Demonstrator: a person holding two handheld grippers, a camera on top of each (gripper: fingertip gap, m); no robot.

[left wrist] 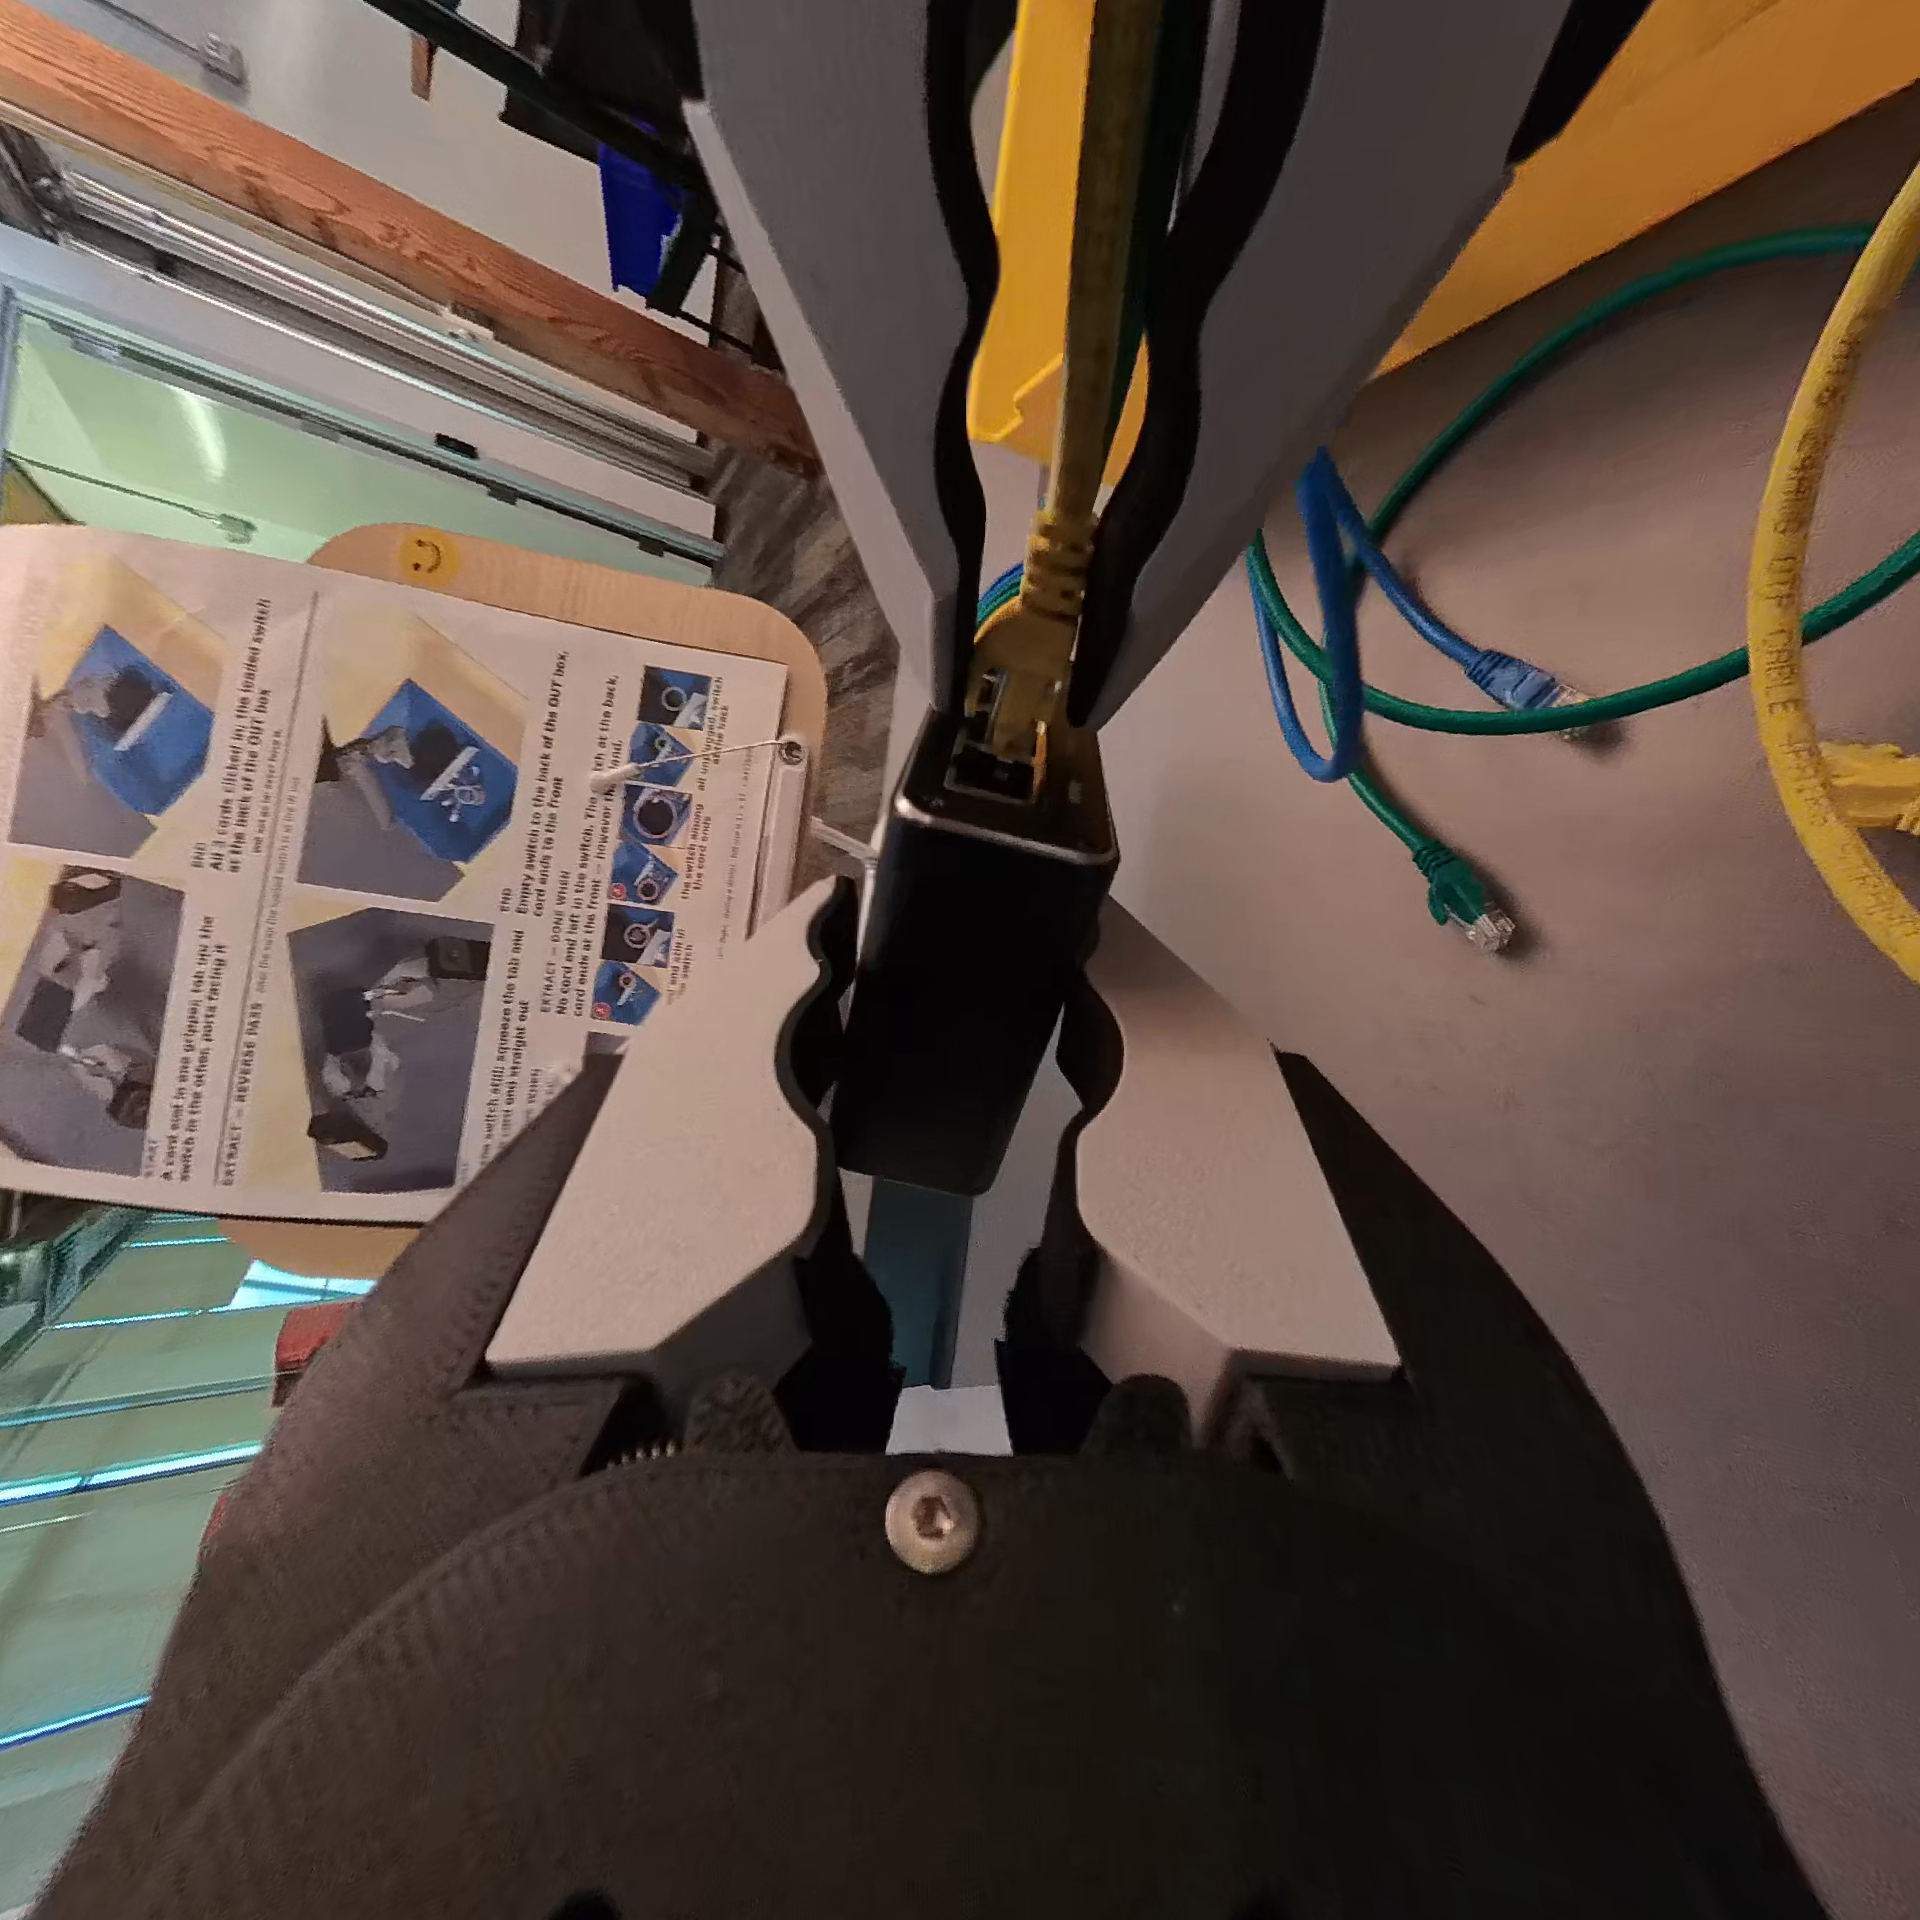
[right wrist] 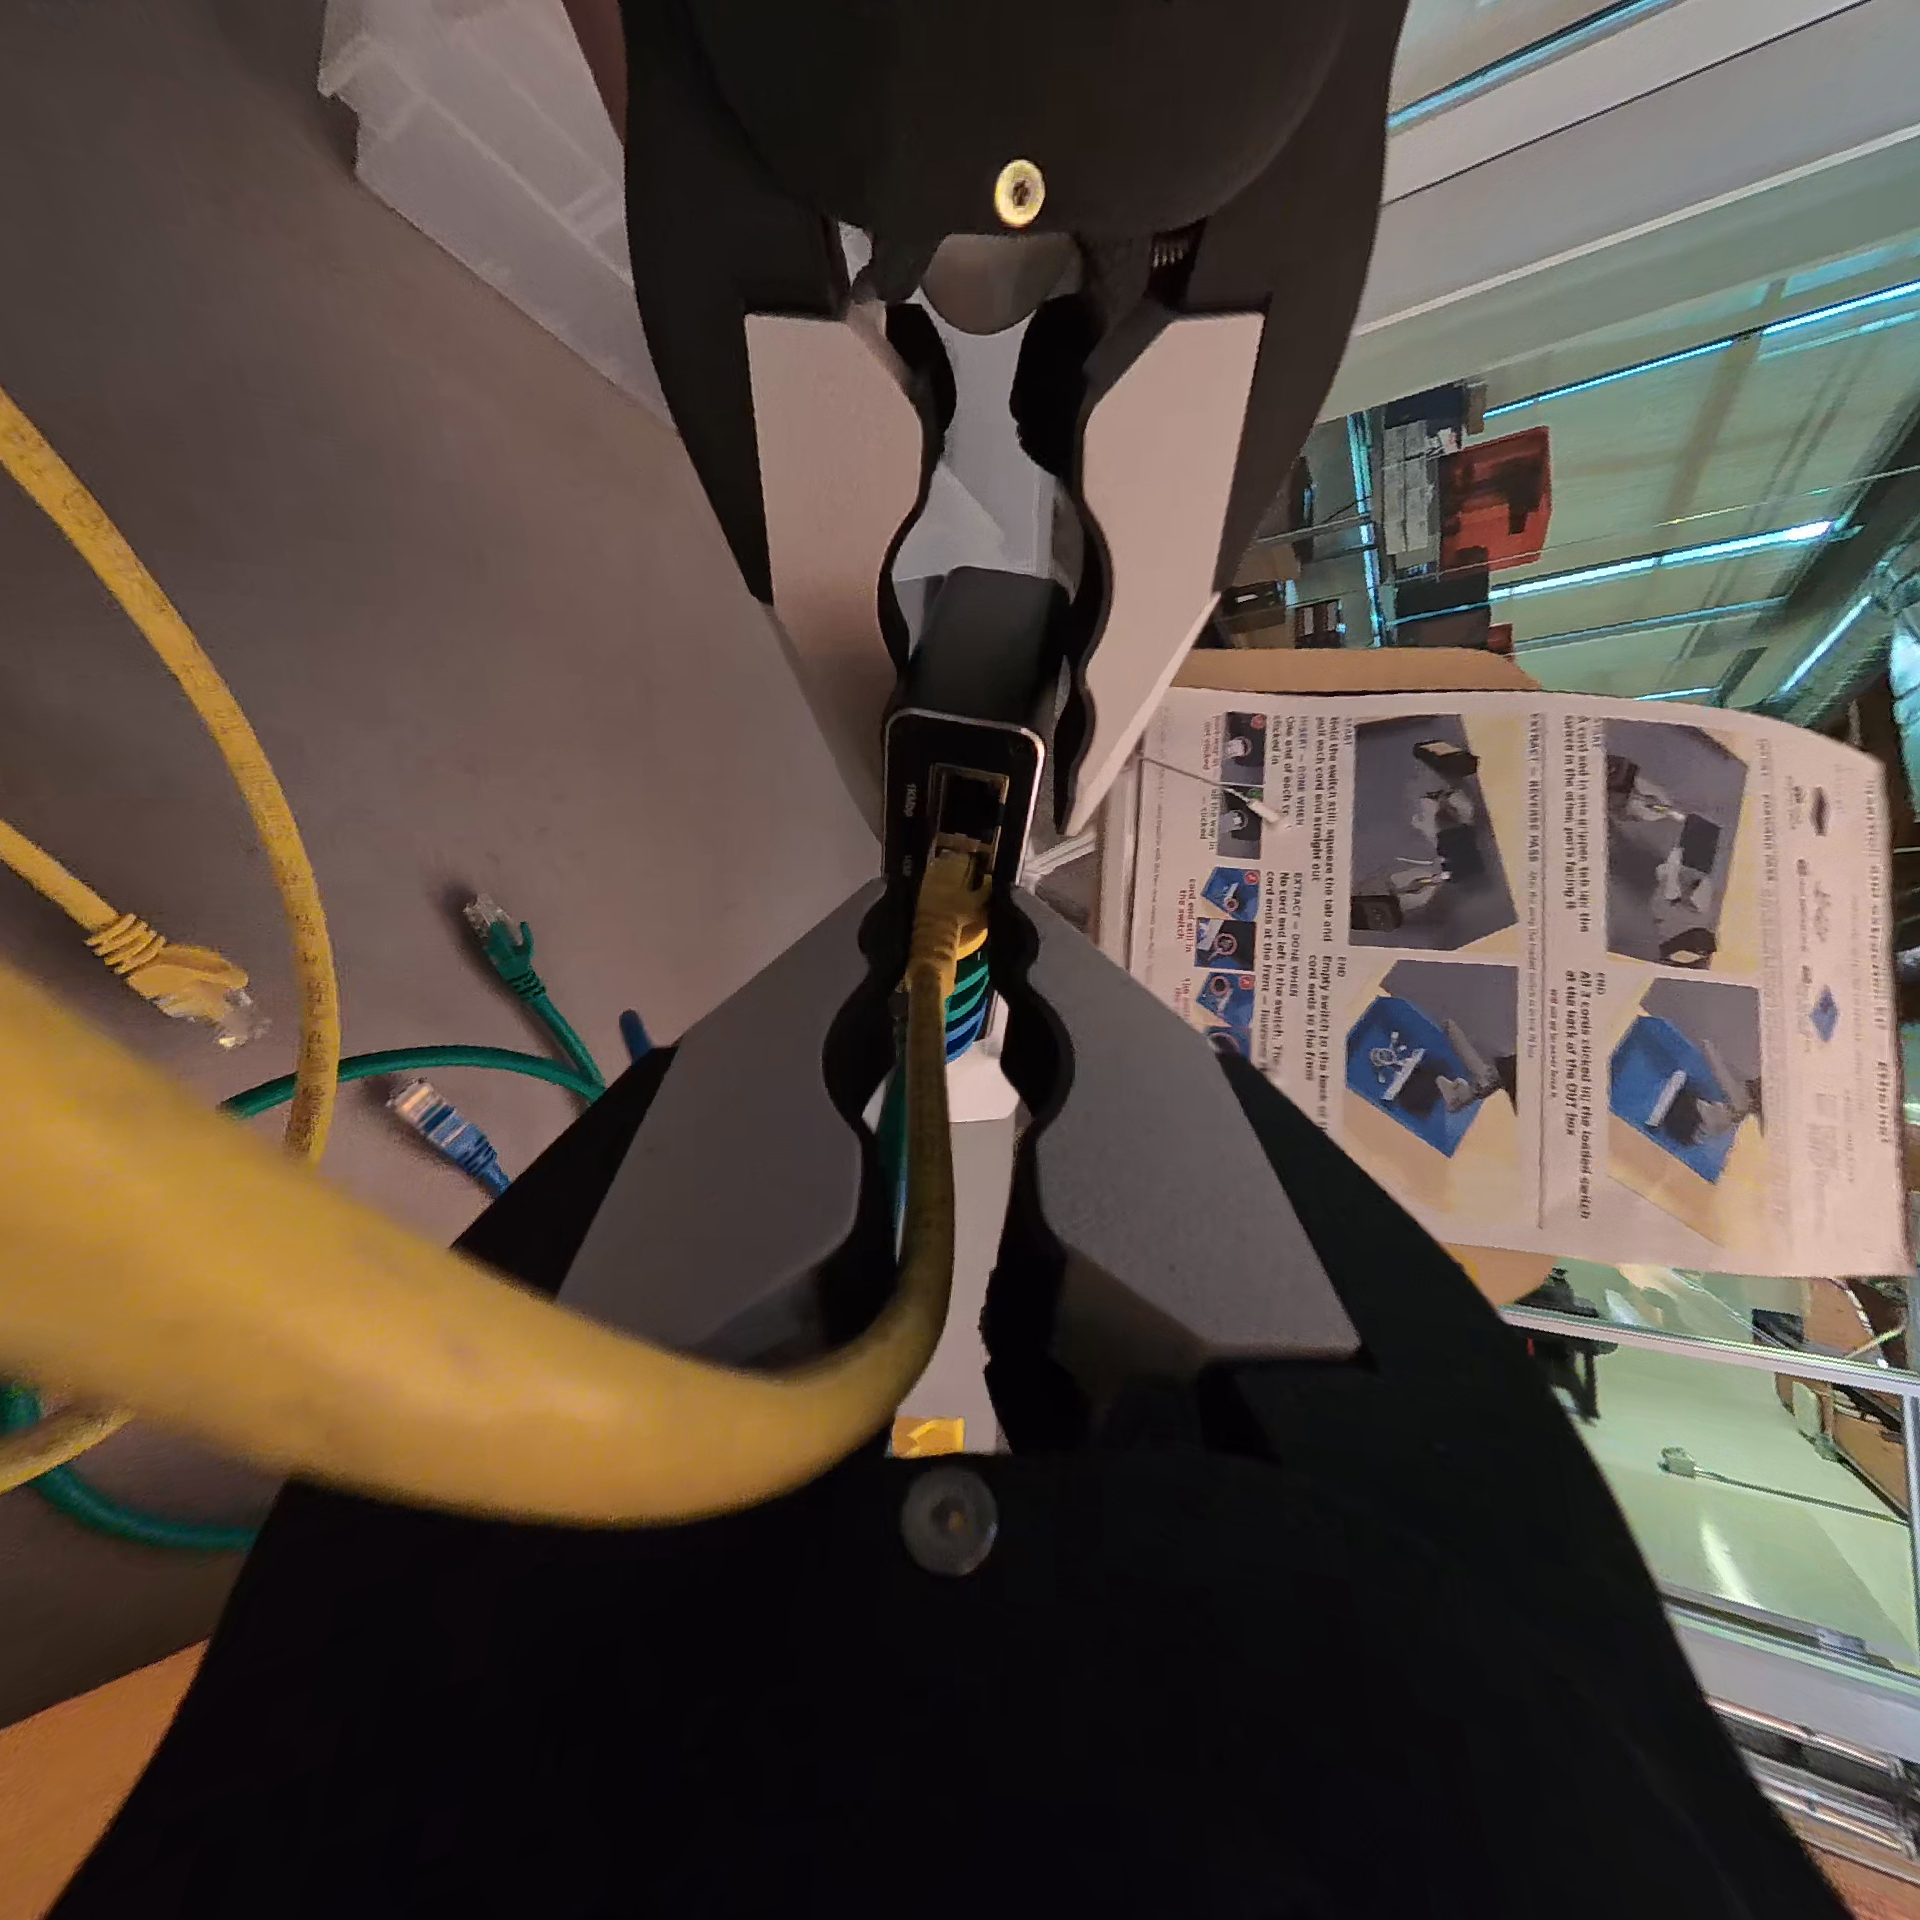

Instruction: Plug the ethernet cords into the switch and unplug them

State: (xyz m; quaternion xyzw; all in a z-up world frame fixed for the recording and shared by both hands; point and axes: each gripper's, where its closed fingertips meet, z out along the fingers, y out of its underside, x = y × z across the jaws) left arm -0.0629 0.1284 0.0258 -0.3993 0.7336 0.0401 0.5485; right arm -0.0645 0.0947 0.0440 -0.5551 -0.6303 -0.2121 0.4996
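My left gripper is shut on the black switch, whose ports face the other gripper. My right gripper is shut on the yellow cord just behind its plug. The plug's tip sits in a port of the switch; I cannot tell how deep. The port beside it is empty. The right gripper and the yellow plug also show in the left wrist view. The left gripper also shows in the right wrist view. Green and blue cord boots show behind the yellow one.
Loose blue, green and yellow cord ends lie on the grey table. A printed instruction sheet on a wooden board stands beside the grippers. A yellow bin is behind the cords. My hands' fingertips stand some 4 cm from each other.
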